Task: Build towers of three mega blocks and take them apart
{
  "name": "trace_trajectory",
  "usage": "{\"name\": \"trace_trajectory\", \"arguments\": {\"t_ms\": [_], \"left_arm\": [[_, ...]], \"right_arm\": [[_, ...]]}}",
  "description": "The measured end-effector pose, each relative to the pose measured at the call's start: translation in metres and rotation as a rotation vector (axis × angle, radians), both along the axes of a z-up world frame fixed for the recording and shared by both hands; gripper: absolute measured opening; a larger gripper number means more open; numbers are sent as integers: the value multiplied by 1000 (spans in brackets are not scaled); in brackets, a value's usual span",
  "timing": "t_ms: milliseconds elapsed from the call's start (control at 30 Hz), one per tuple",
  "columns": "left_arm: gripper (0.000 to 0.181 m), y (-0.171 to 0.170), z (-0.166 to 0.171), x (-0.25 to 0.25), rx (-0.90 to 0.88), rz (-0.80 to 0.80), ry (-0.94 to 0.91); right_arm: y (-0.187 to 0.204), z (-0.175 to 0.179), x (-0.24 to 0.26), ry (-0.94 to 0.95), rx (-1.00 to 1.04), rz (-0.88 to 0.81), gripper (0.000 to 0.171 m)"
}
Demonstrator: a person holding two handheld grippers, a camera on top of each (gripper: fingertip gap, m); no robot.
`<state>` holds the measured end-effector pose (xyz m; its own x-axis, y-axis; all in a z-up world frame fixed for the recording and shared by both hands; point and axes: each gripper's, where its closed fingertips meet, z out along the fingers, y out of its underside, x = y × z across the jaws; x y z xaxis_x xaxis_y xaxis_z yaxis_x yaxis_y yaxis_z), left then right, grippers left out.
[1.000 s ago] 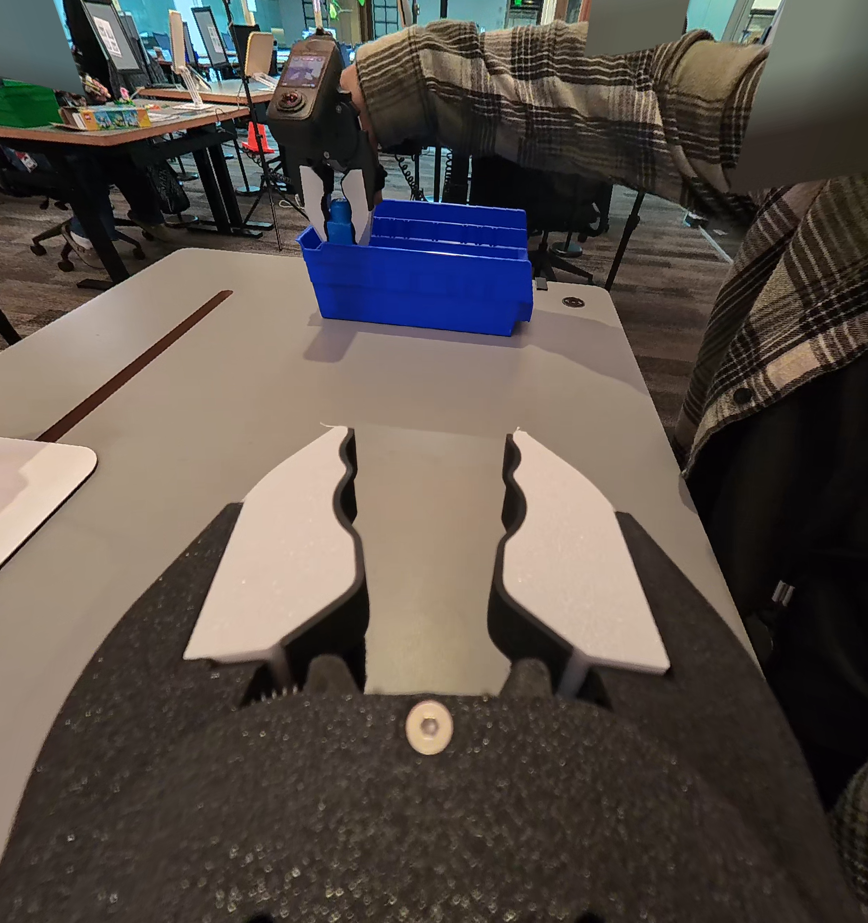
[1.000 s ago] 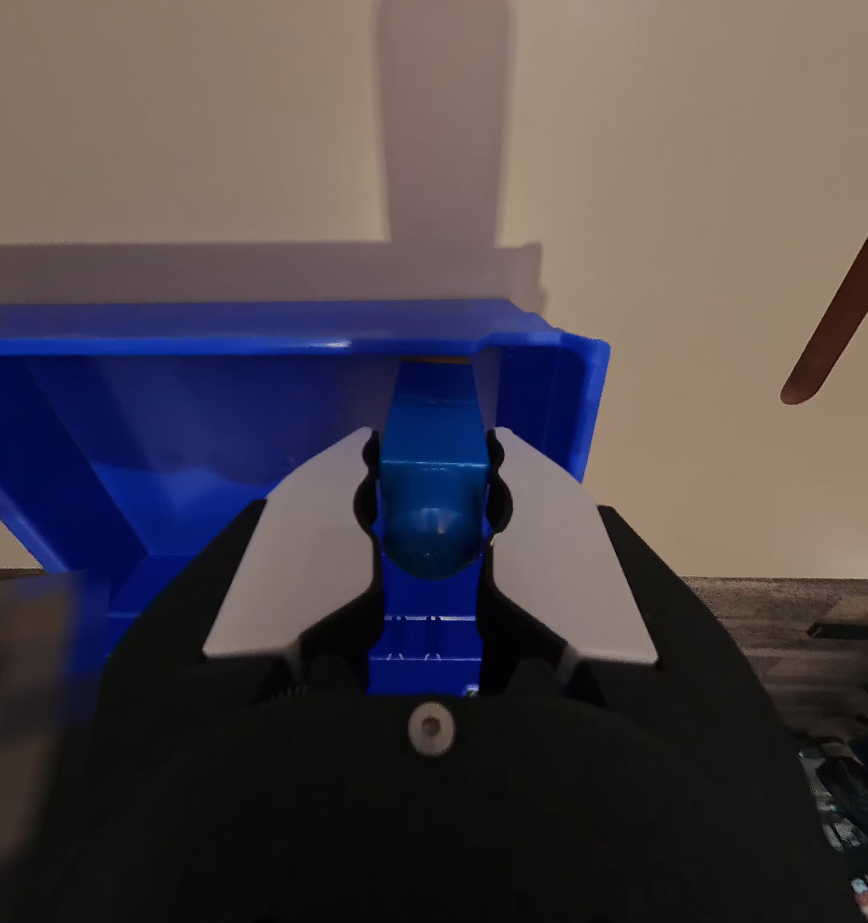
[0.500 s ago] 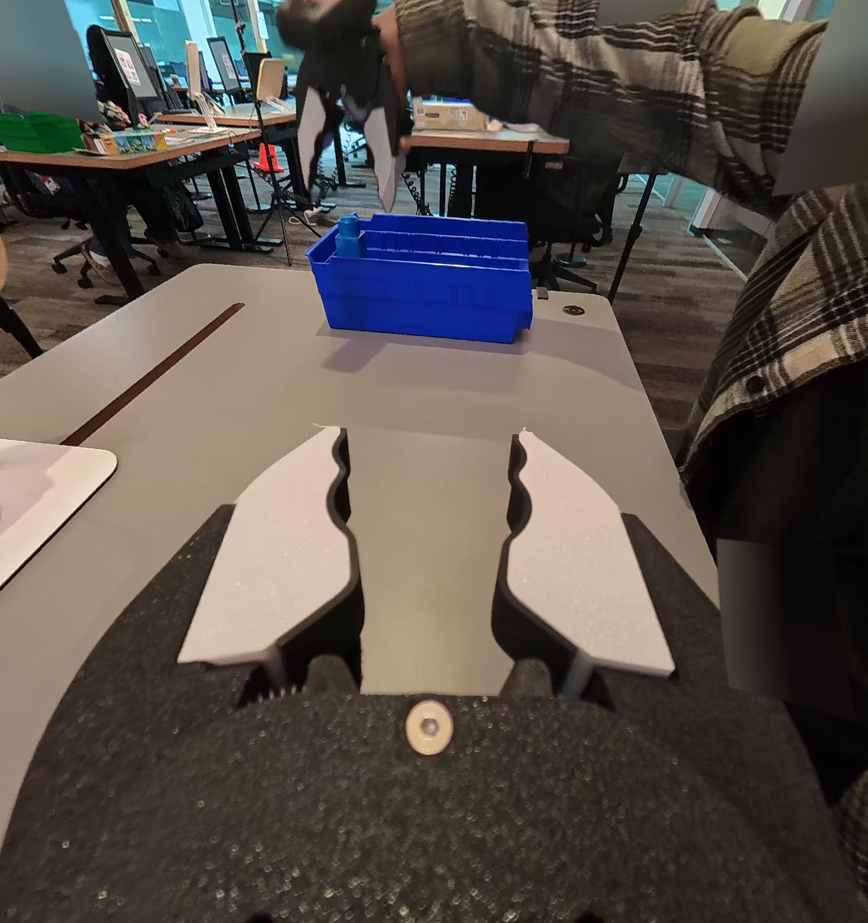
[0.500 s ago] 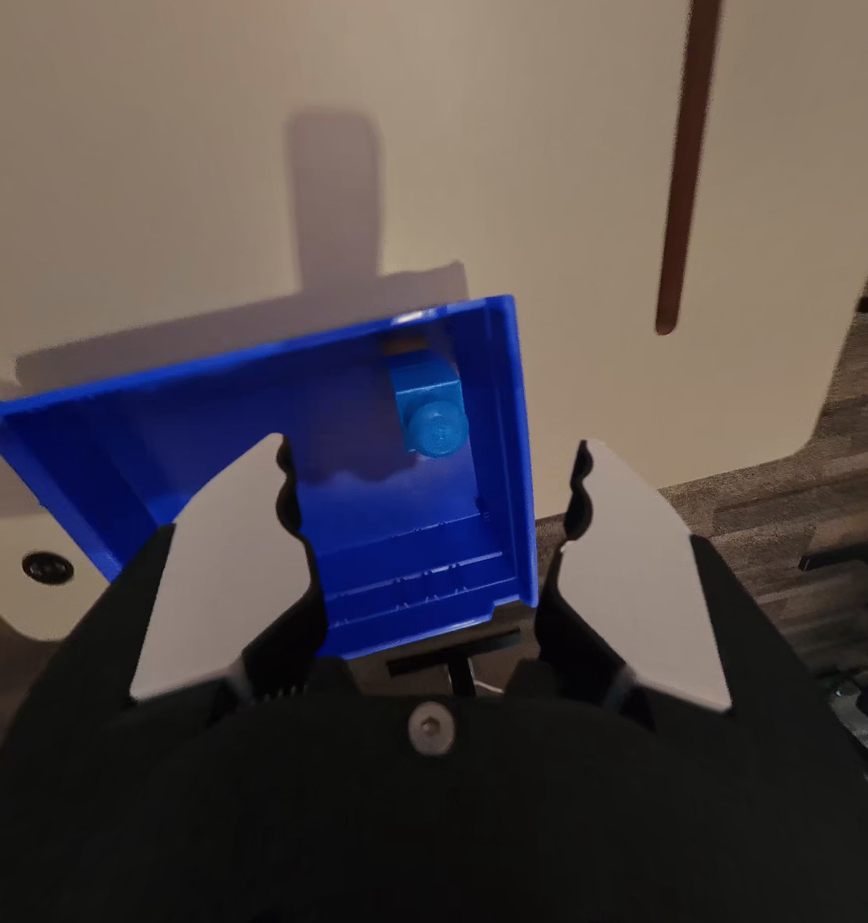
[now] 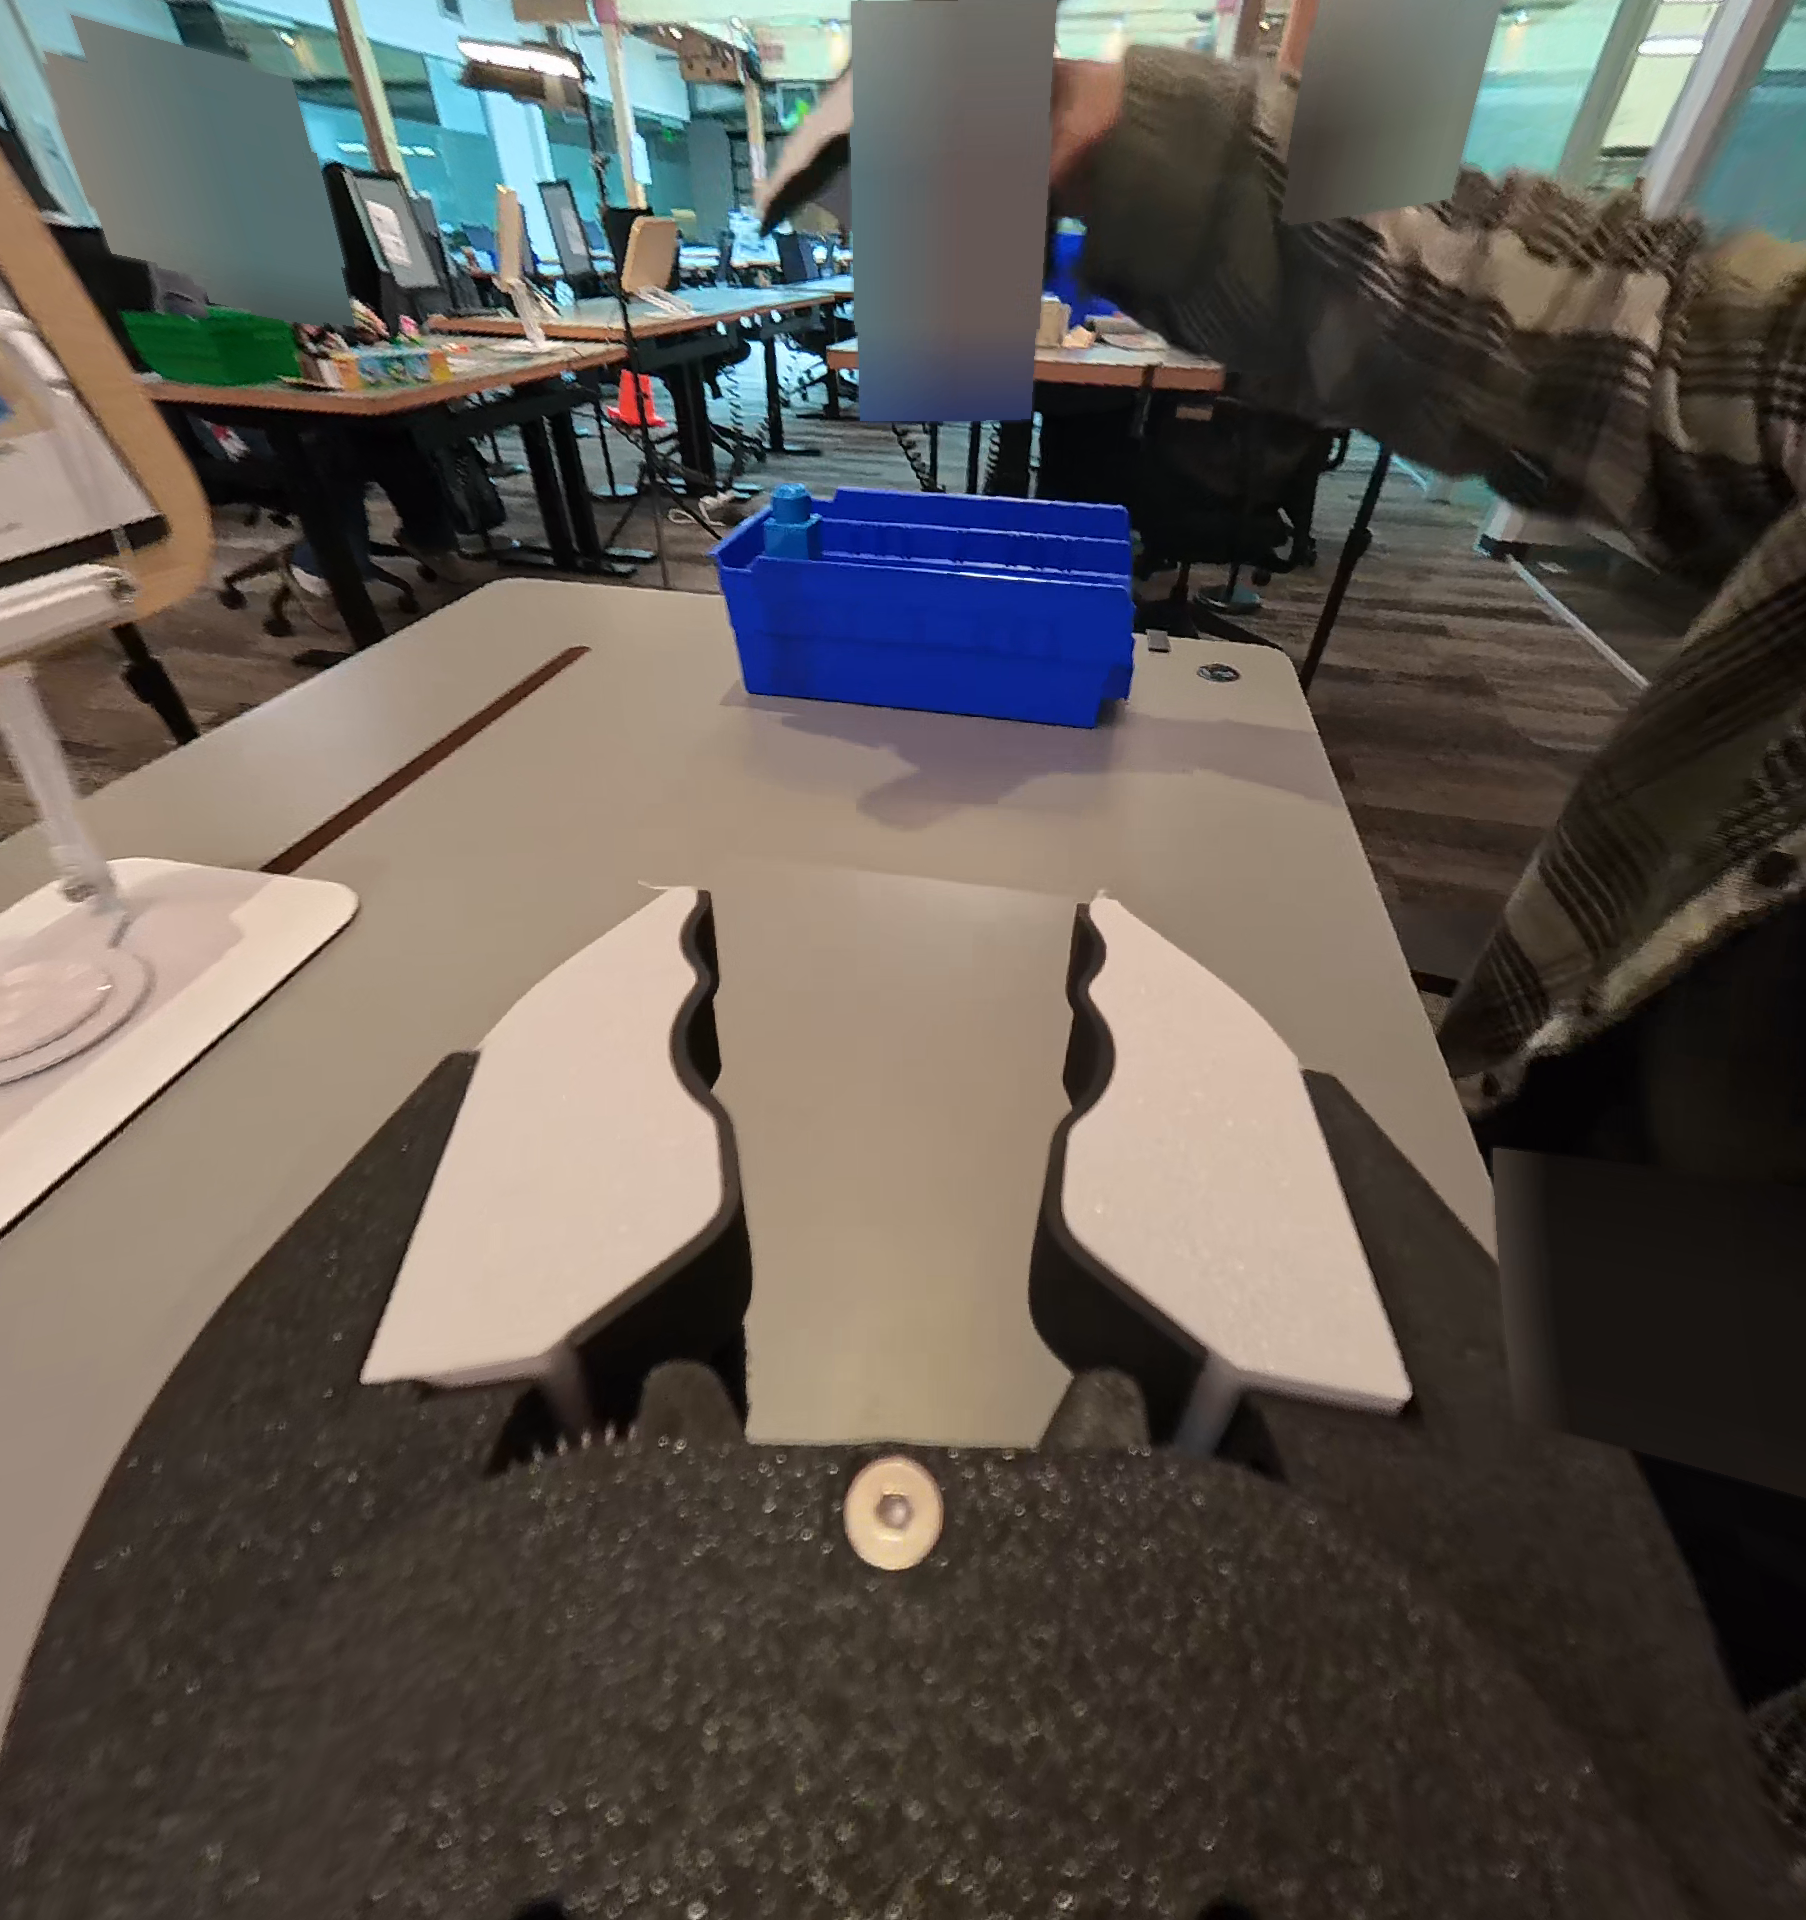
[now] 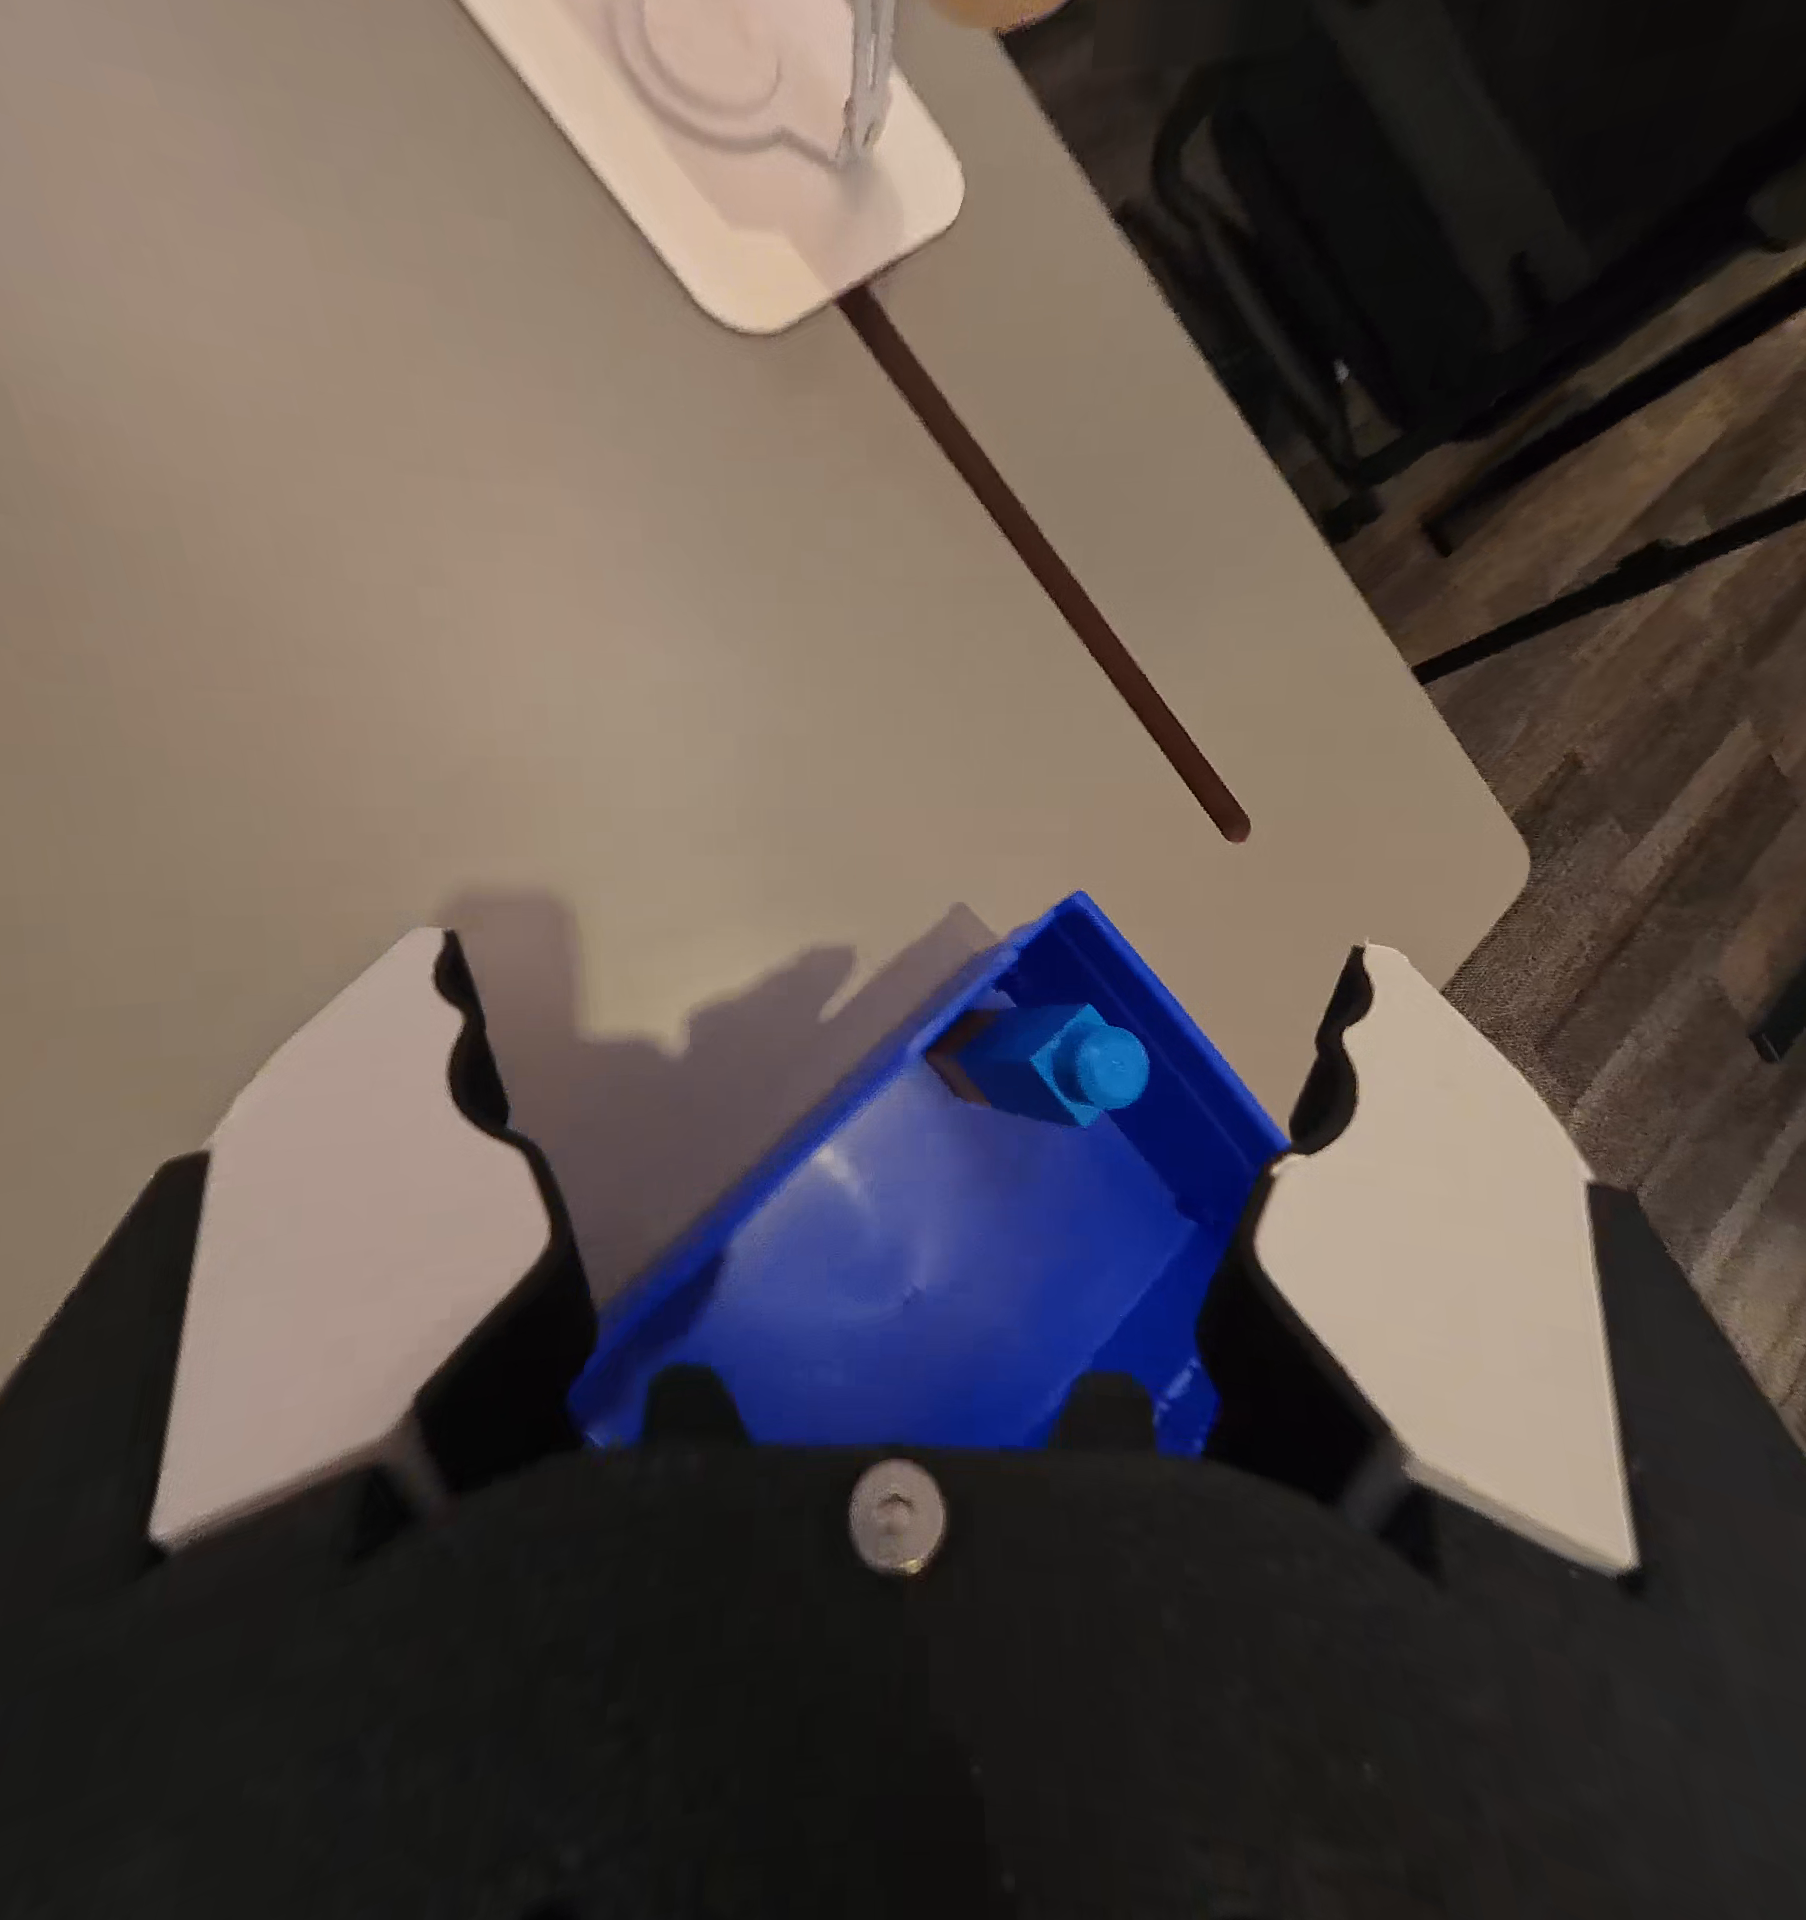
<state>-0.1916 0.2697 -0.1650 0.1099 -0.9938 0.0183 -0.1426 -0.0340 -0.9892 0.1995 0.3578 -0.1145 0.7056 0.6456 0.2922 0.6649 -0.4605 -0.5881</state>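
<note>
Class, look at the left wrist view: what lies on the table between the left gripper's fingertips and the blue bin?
Nothing: between the left gripper and the blue bin, the left wrist view shows only bare grey table with the bin's shadow.

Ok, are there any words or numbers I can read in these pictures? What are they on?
Page on the stand, left: small print, too blurred to read.
Screens on the far desks: too small to read.
Colourful box on a far desk: too small to read.
Blue bin and blue block: no words or numbers show, in either view.
So nothing here can be read.
</note>
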Motion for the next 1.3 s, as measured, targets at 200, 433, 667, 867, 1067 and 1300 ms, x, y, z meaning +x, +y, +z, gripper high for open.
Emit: {"name": "trace_trajectory", "arguments": {"t_ms": [200, 433, 667, 867, 1067, 1300], "left_arm": [[64, 4, 2, -25, -5, 51, -28], [64, 8, 3, -50, -8, 129, -50], [62, 17, 10, -83, -1, 284, -60], [61, 23, 29, -149, 29, 481, -15], [59, 36, 35, -262, 20, 763, 171], [54, 71, 11, -381, -143, 1011, 443]], "right_arm": [[-26, 2, -36, 231, 196, -211, 146], [-64, -34, -57, 399, 338, -450, 146], [-97, -74, -82, 462, 384, -580, 146], [-106, -94, -107, 532, 405, -534, 137], [-106, -107, -110, 531, 368, -505, 135], [-105, -109, -120, 530, 361, -440, 129]]}}
